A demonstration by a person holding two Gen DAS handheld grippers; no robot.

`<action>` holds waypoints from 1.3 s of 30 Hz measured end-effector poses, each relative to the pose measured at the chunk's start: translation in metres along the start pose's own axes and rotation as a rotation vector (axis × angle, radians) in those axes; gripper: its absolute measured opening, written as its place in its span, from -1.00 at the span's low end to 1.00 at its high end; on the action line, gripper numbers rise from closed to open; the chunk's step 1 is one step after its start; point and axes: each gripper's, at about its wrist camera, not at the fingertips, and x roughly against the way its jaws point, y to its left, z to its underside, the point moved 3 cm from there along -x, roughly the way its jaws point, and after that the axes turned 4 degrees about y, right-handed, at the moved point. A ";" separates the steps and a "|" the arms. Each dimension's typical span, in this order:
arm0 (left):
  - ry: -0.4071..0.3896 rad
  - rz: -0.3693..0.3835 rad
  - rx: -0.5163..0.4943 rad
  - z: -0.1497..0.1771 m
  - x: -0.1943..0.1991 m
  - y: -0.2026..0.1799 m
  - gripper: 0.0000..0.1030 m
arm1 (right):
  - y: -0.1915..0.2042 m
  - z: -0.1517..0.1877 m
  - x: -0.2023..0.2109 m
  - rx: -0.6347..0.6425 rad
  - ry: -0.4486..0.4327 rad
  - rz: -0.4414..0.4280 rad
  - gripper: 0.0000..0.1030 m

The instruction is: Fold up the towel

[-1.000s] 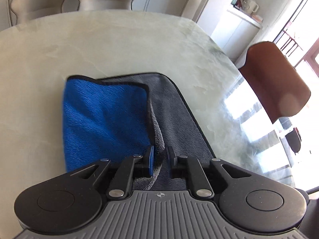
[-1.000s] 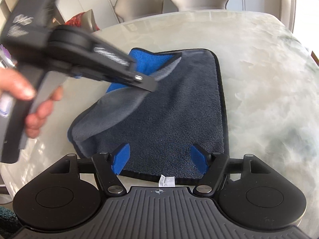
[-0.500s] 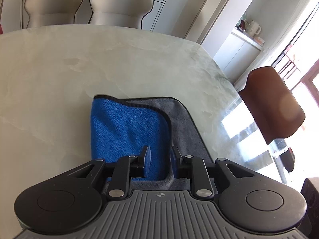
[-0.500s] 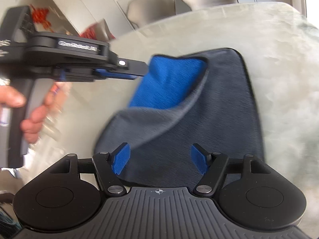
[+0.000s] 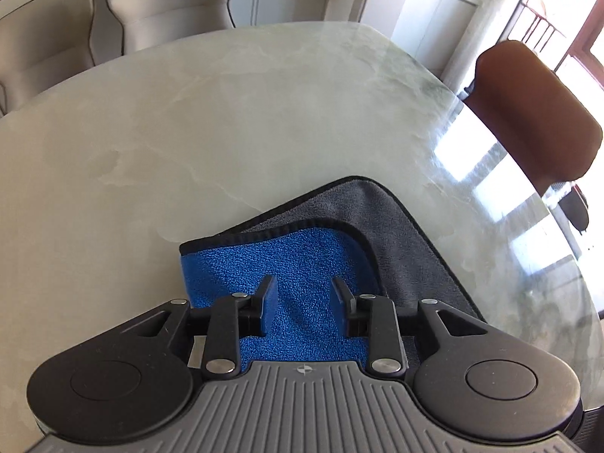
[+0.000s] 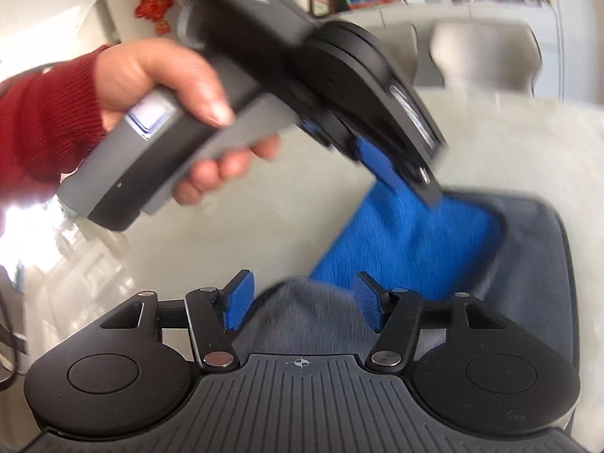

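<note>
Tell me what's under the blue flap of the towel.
The grey layer of the same towel lies under the blue flap, on the marble table. Whatever lies beneath the flap's middle is covered.

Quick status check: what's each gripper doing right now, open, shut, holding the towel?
Left gripper: open, holding nothing, above the towel's blue fold.
Right gripper: open, holding nothing, grey towel corner between its fingers.
</note>
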 end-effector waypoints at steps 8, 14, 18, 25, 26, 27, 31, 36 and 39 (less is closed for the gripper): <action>0.037 -0.039 -0.079 -0.012 -0.030 0.001 -0.23 | 0.004 0.014 -0.015 0.065 0.147 0.028 -0.54; -0.006 -0.041 -0.230 -0.016 -0.051 -0.012 -0.23 | -0.010 0.025 0.008 -0.020 0.153 0.079 -0.80; 0.007 0.036 -0.266 -0.019 -0.061 -0.020 -0.23 | -0.021 0.036 0.025 -0.079 0.160 0.134 -0.81; 0.035 0.124 -0.242 -0.024 -0.069 -0.035 -0.10 | -0.036 0.059 0.053 -0.161 0.216 0.254 -0.77; 0.037 0.127 -0.242 -0.025 -0.069 -0.037 -0.08 | -0.038 0.061 0.057 -0.188 0.218 0.251 -0.77; 0.039 0.121 -0.244 -0.026 -0.070 -0.038 -0.07 | -0.041 0.063 0.062 -0.232 0.216 0.236 -0.75; 0.052 0.094 -0.234 -0.028 -0.075 -0.043 0.00 | -0.051 0.064 0.072 -0.422 0.172 0.131 -0.23; 0.059 0.035 -0.263 -0.029 -0.081 -0.057 0.10 | -0.046 0.065 0.058 -0.431 0.190 0.106 -0.23; 0.044 -0.001 -0.281 -0.027 -0.084 -0.063 0.08 | -0.037 0.065 0.050 -0.388 0.193 0.117 -0.23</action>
